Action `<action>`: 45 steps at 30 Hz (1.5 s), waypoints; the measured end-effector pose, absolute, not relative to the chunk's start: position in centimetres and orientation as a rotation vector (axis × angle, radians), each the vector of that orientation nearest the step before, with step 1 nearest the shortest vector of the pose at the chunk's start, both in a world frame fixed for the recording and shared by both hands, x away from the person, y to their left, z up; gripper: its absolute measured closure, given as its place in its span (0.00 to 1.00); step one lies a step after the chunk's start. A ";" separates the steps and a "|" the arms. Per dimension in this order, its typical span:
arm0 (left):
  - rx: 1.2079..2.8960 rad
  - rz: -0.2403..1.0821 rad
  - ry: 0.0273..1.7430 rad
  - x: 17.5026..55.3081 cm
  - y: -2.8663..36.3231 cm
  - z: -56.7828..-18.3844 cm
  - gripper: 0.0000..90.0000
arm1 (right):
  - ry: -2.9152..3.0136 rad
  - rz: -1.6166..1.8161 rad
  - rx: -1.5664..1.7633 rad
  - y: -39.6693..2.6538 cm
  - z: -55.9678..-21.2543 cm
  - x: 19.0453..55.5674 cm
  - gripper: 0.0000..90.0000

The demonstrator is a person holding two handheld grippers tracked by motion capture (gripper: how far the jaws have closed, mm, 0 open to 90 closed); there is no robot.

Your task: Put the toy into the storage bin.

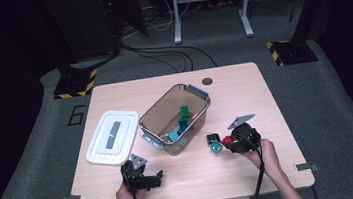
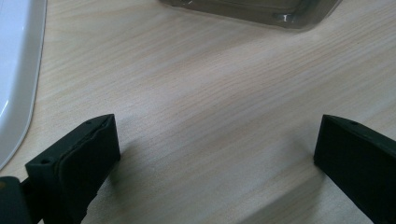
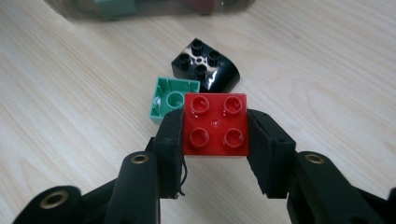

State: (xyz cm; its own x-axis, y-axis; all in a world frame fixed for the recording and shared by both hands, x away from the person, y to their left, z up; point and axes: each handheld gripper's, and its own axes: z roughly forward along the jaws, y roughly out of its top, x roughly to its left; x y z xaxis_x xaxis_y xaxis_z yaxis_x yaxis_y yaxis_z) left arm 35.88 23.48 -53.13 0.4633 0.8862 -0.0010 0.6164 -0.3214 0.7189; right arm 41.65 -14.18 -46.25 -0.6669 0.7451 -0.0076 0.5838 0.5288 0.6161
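The right tool (image 3: 215, 140) pinches a red brick (image 3: 215, 124) at frame centre; a loose grip could drop it onto the green brick (image 3: 171, 103). The left tool (image 2: 217, 149) is spread, empty.

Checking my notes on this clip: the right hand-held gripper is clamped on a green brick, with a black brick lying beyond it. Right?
Not quite: the brick clamped in the right hand-held gripper is red, as the right gripper view shows. The black brick does lie beyond it.

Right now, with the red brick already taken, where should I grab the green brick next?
Grip the green brick across its two flat outer walls, coming from above. It lies hollow side up on the table, and the black brick leaves those walls free.
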 end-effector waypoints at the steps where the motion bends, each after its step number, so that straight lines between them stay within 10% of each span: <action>1: 2.055 0.527 1.245 35.9 23.5 -53.1 0.00 | 2.500 0.861 1.108 -14.1 -46.1 41.7 0.65; 45: 2.055 0.527 1.245 35.9 23.5 -53.1 0.00 | 2.447 0.976 0.959 -12.0 -37.5 45.0 0.65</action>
